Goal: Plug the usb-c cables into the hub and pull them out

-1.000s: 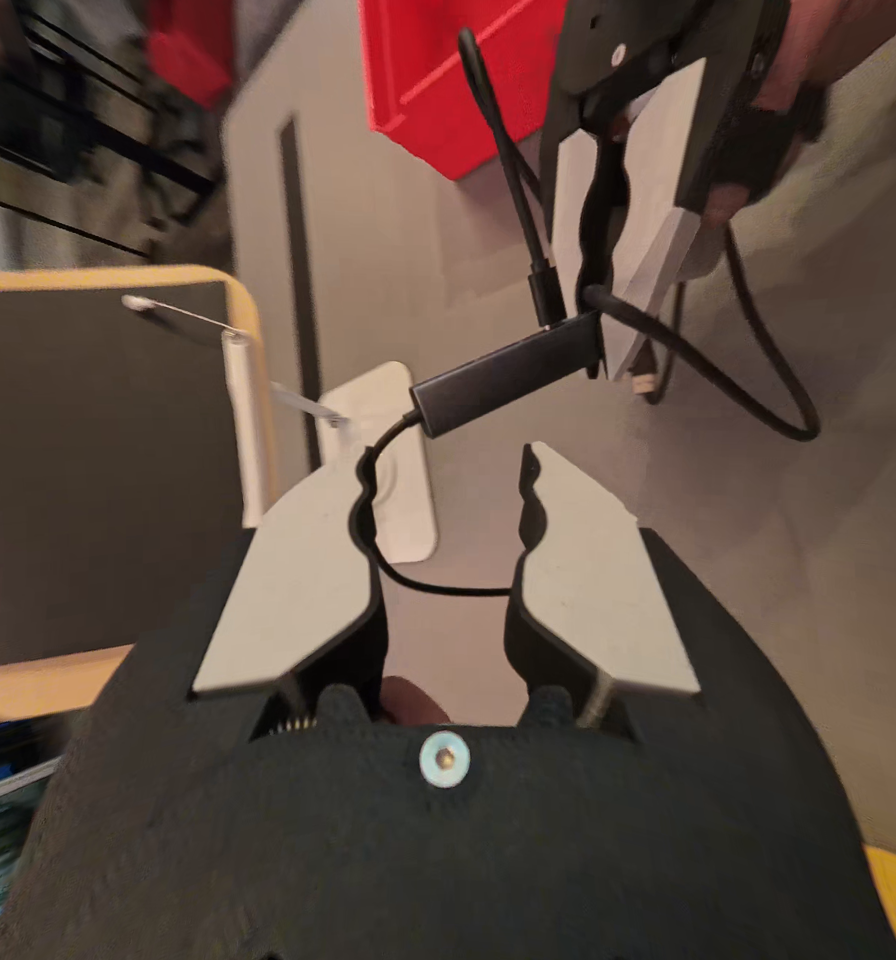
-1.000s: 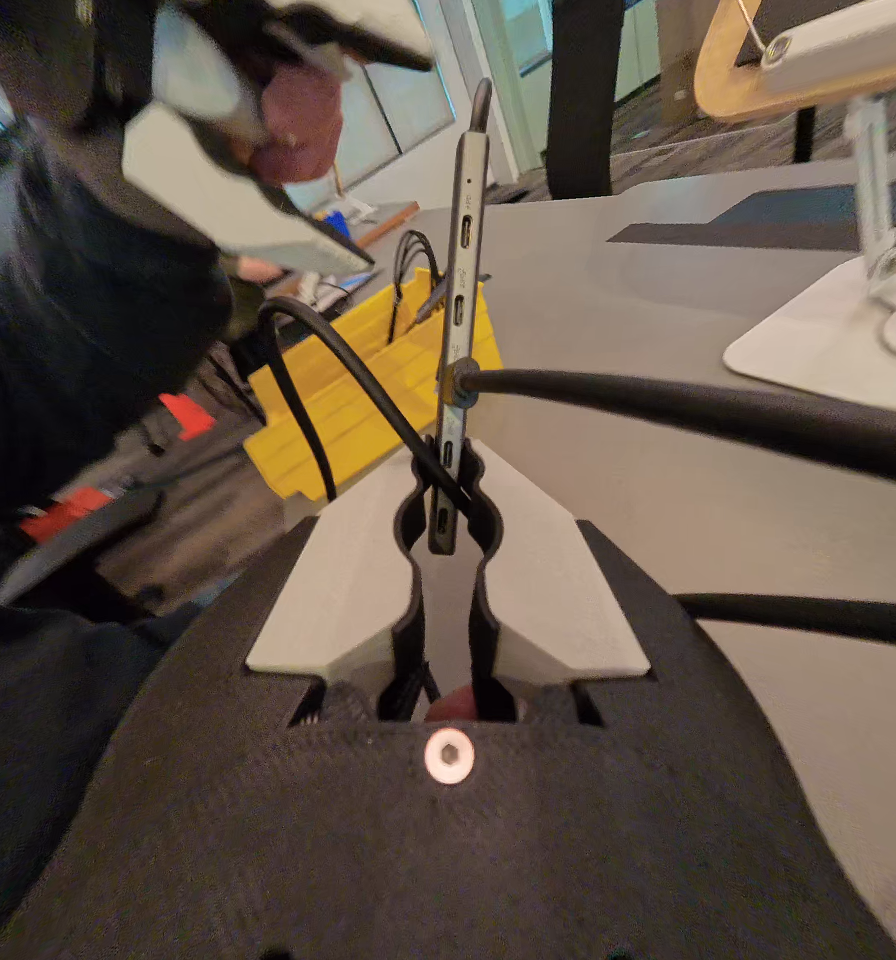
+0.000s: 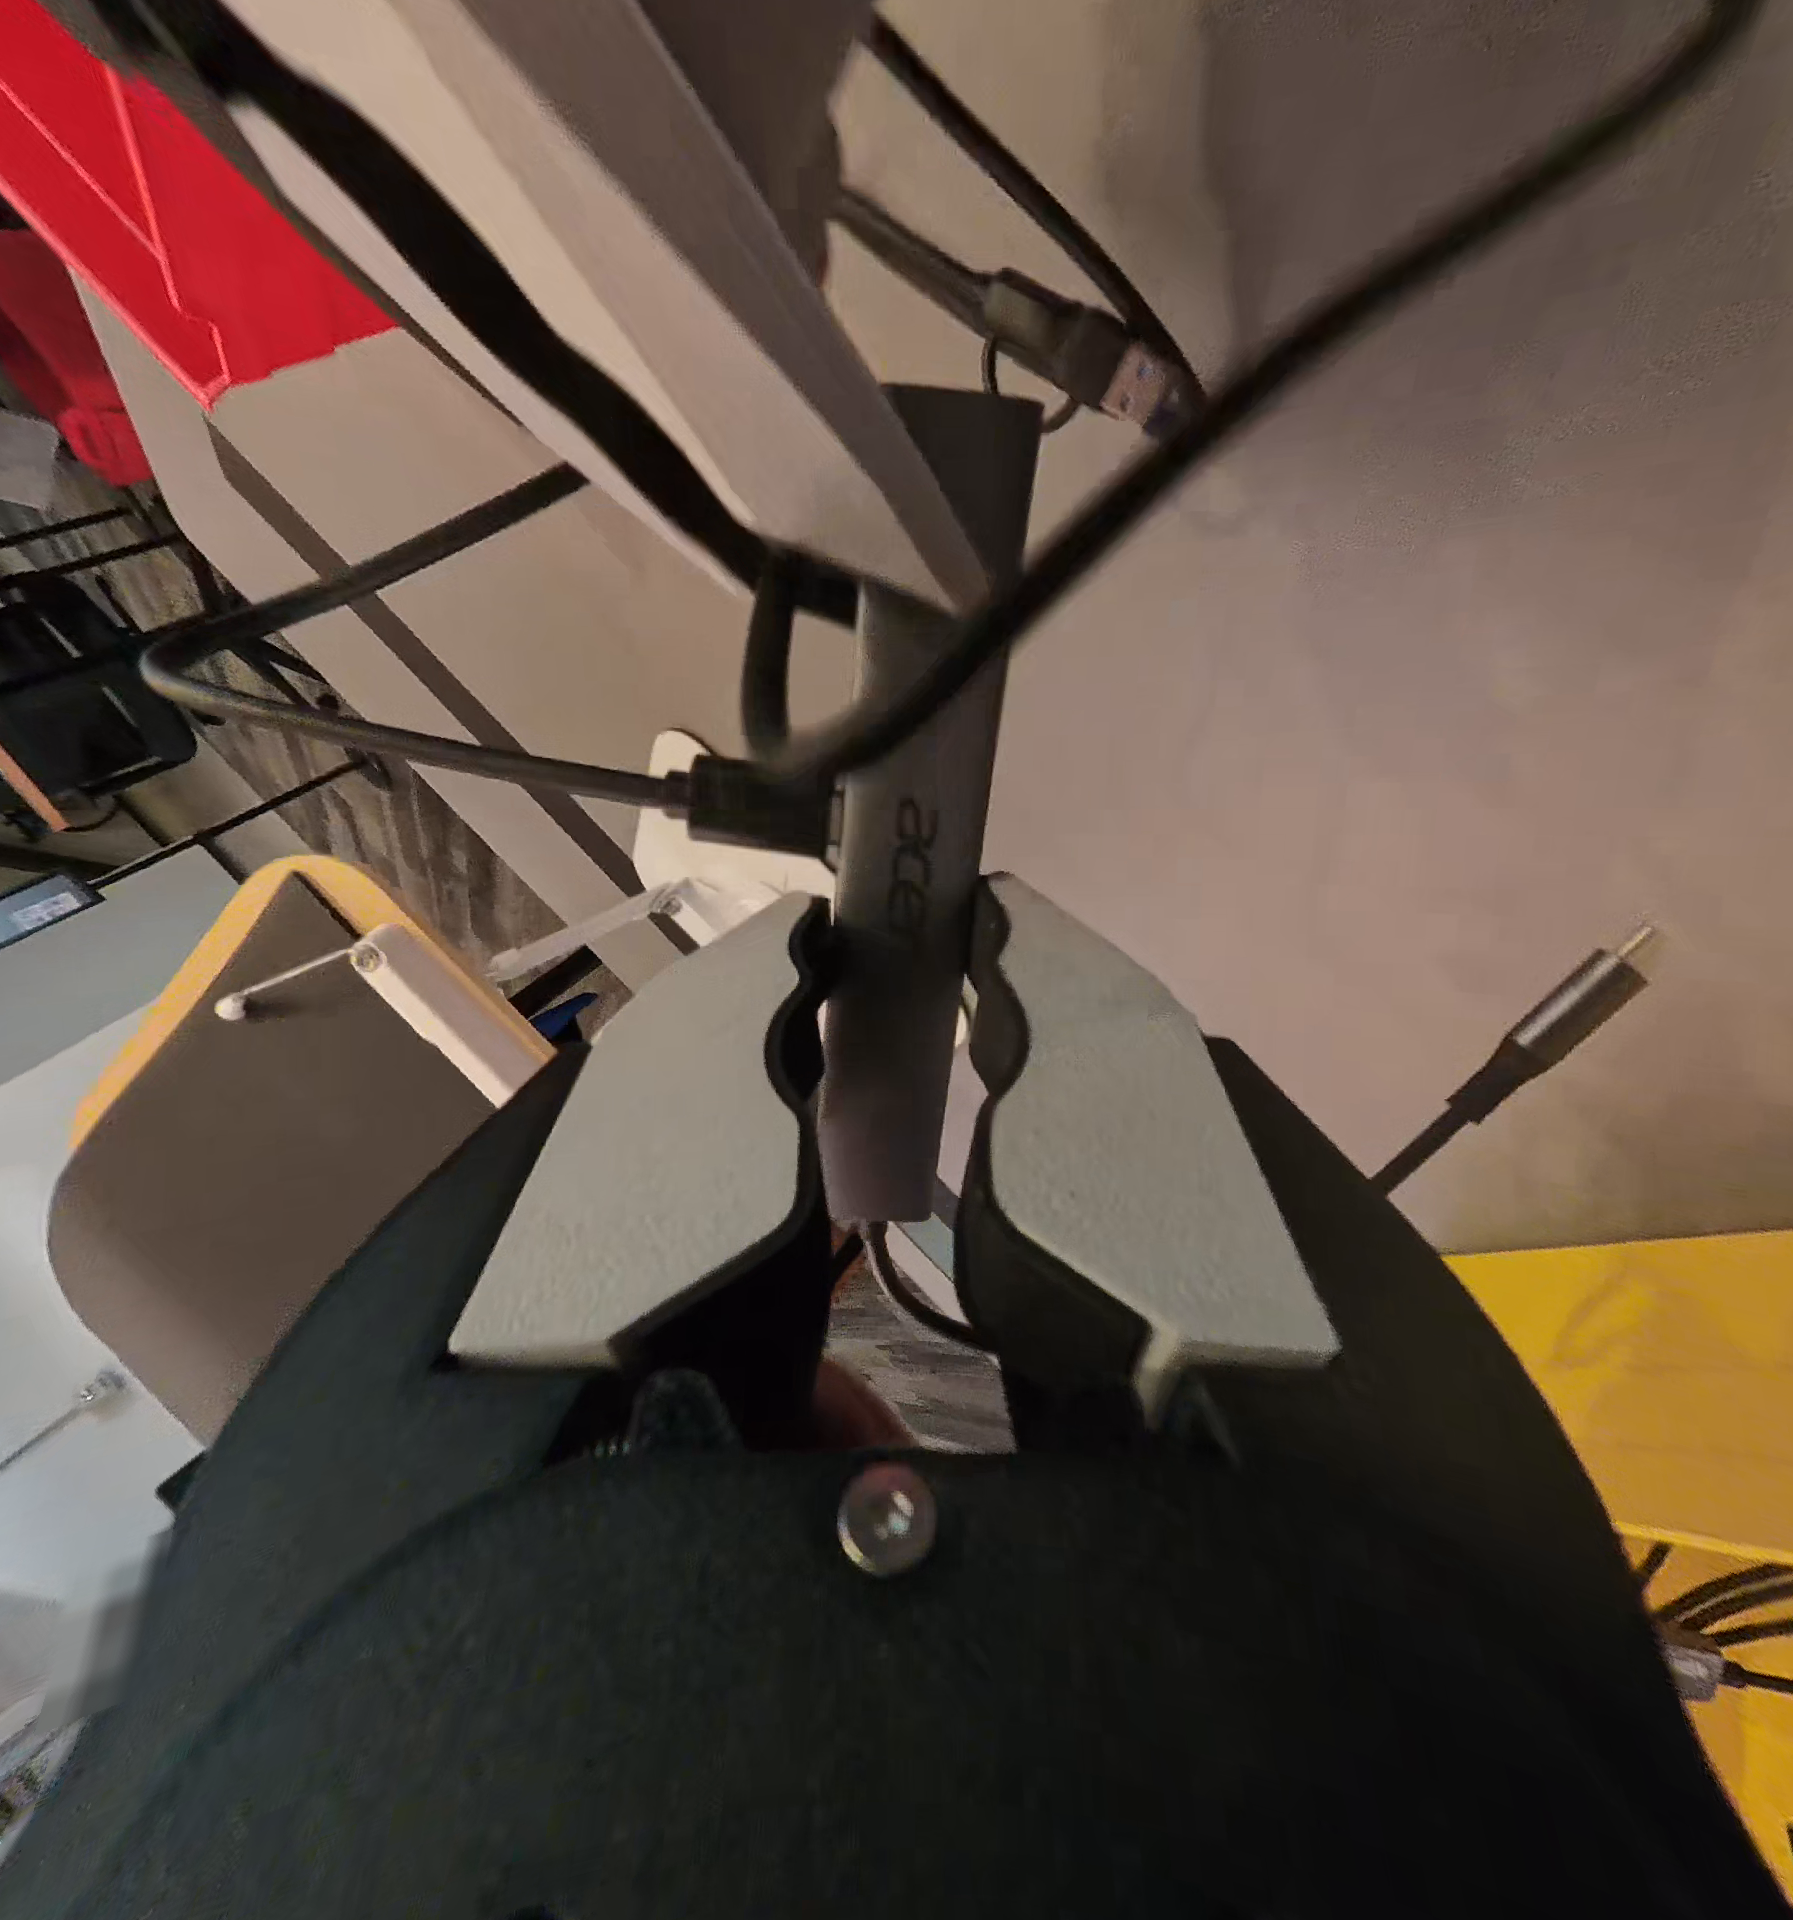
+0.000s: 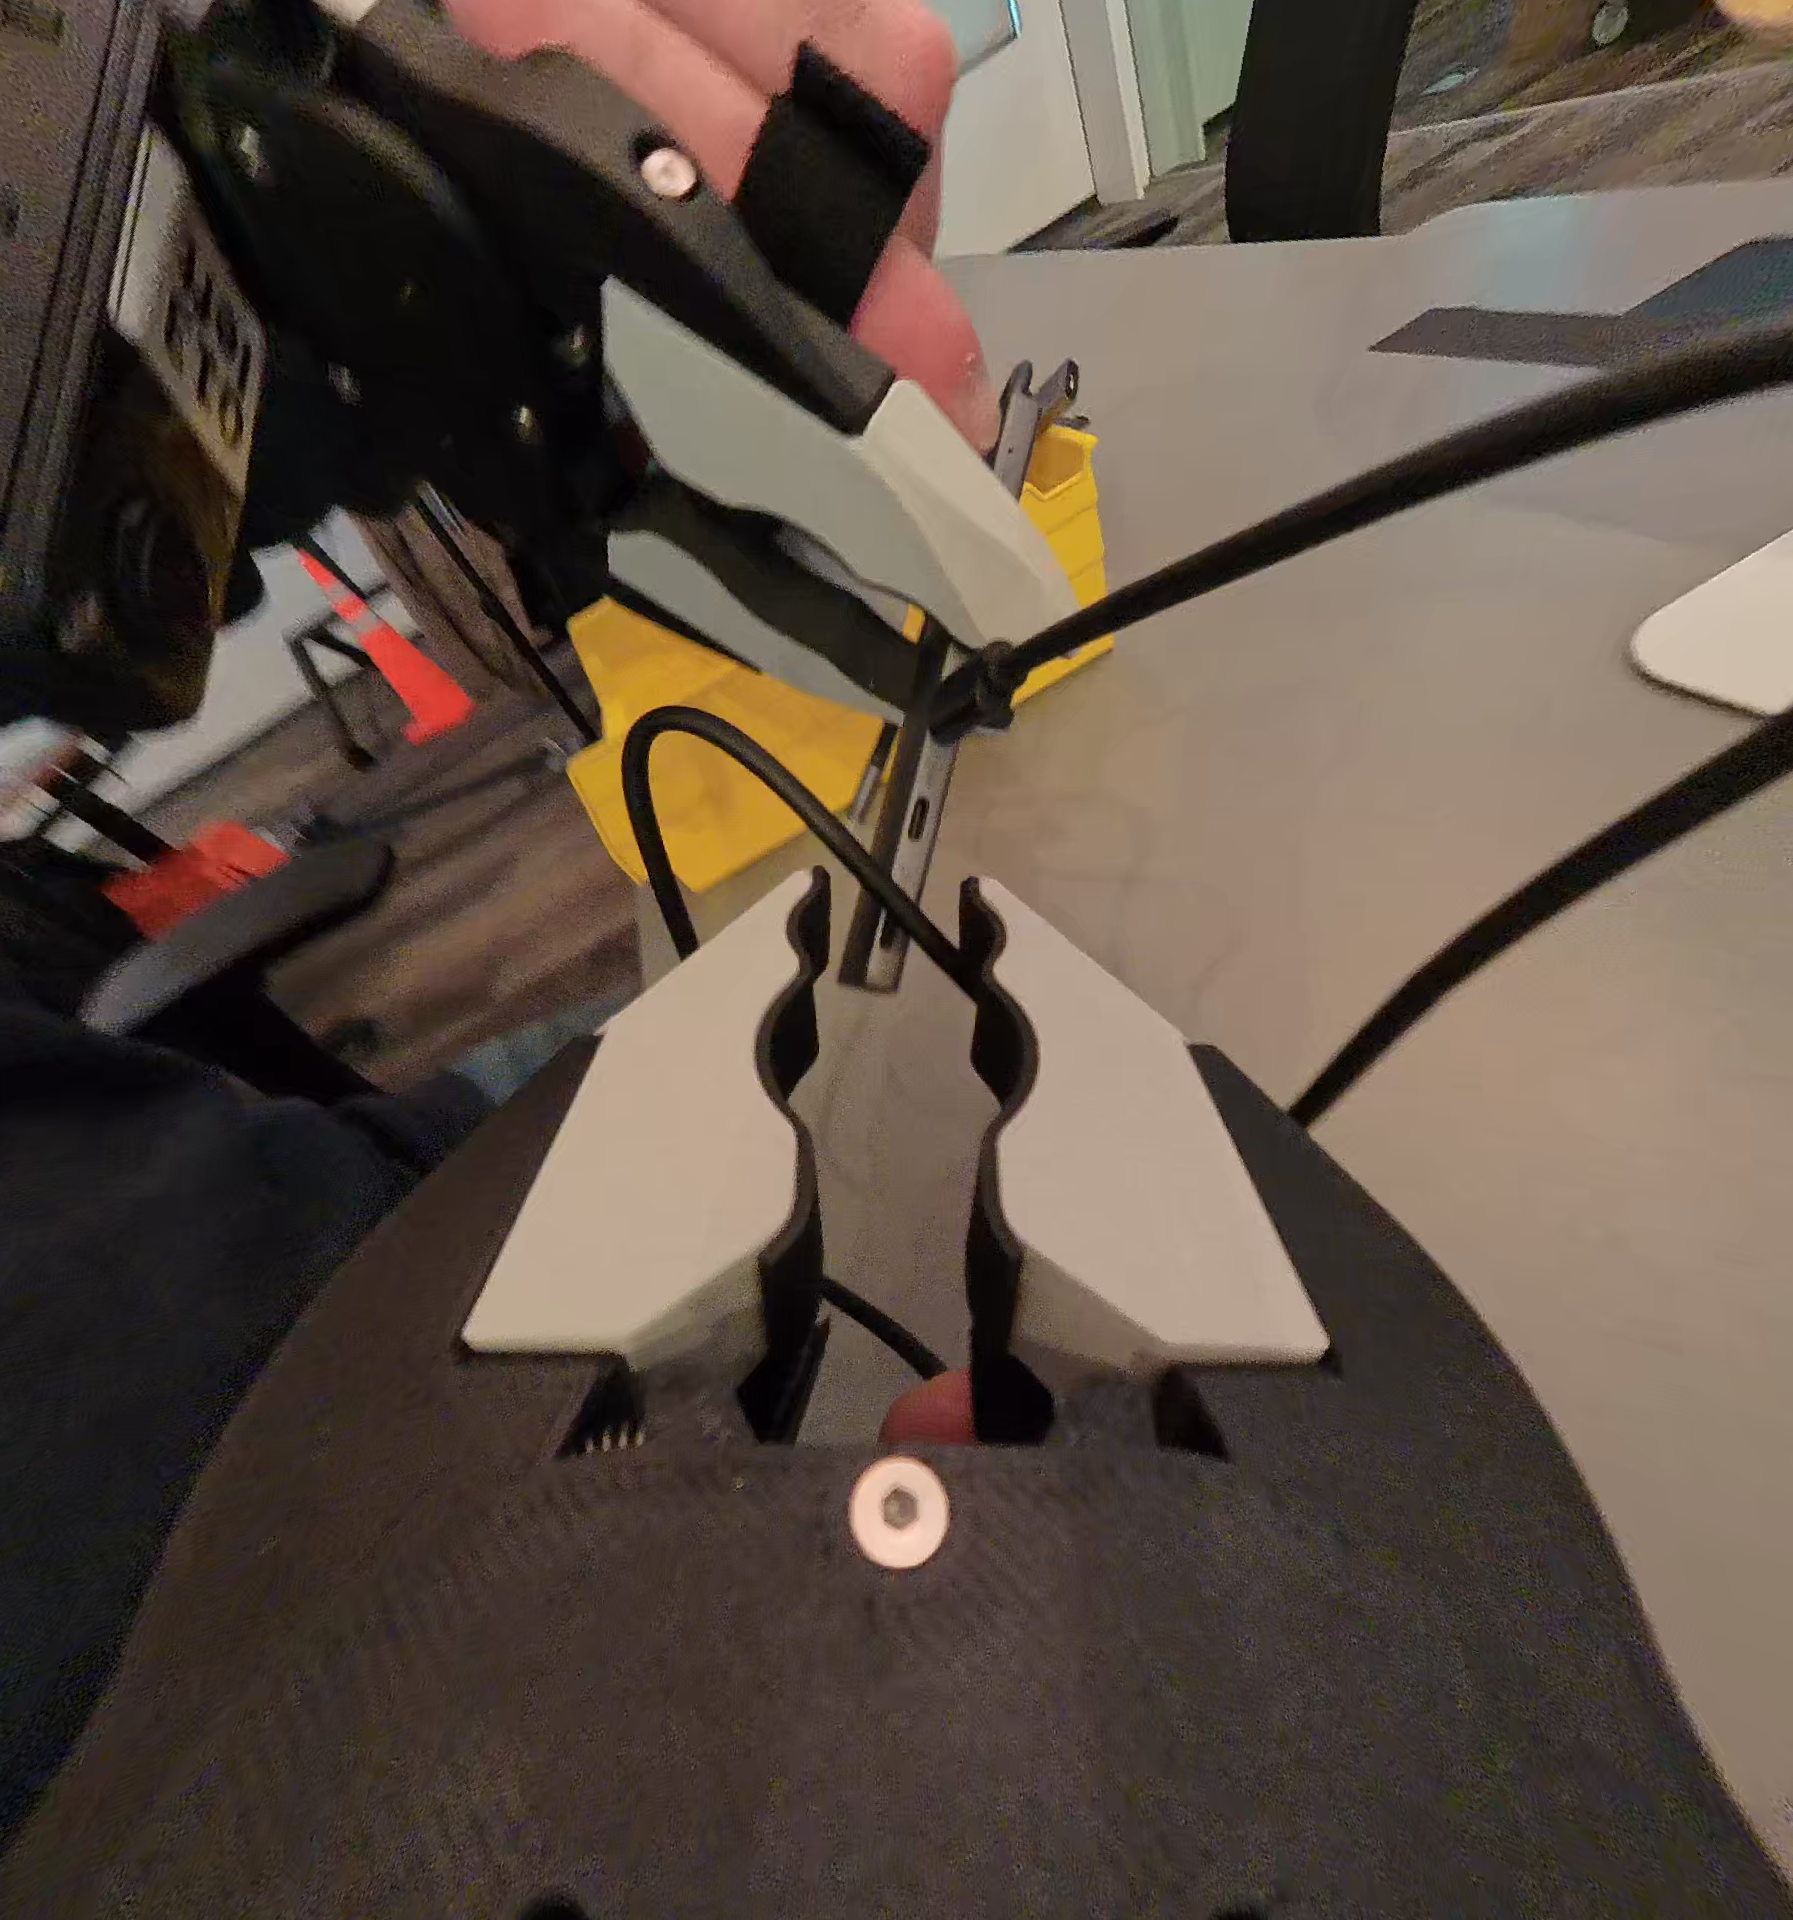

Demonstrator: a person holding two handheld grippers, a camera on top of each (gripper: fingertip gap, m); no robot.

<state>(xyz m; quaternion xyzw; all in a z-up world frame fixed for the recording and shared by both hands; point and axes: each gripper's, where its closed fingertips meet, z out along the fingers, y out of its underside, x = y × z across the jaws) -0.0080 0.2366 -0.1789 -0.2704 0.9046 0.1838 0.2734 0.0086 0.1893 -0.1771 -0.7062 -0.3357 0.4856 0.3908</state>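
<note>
The grey hub (image 3: 918,727) is clamped near its cable end between the fingers of my left gripper (image 3: 902,914), which is shut on it. A black USB-C cable plug (image 3: 757,805) sits in the hub's left side. My right gripper (image 4: 892,888) is open. The hub's other end (image 4: 876,951) stands between its fingertips without being clamped. One right gripper finger (image 3: 611,312) shows large at the top of the left wrist view. The left gripper's fingers (image 4: 850,499) hold the hub (image 4: 923,810) from above in the right wrist view. A loose grey-tipped USB-C cable (image 3: 1578,997) lies on the table.
A yellow bin (image 3: 1650,1403) with cables stands near the table edge and also shows in the right wrist view (image 4: 726,758). A red bin (image 3: 92,208) is at the far side. A white stand base (image 4: 1754,634) sits to the right. Black cables loop around the hub. My hands' fingertips stand some 5 centimeters from each other.
My left gripper has moved in from open and shut on the hub. My right gripper, which was shut on the hub's end, has opened.
</note>
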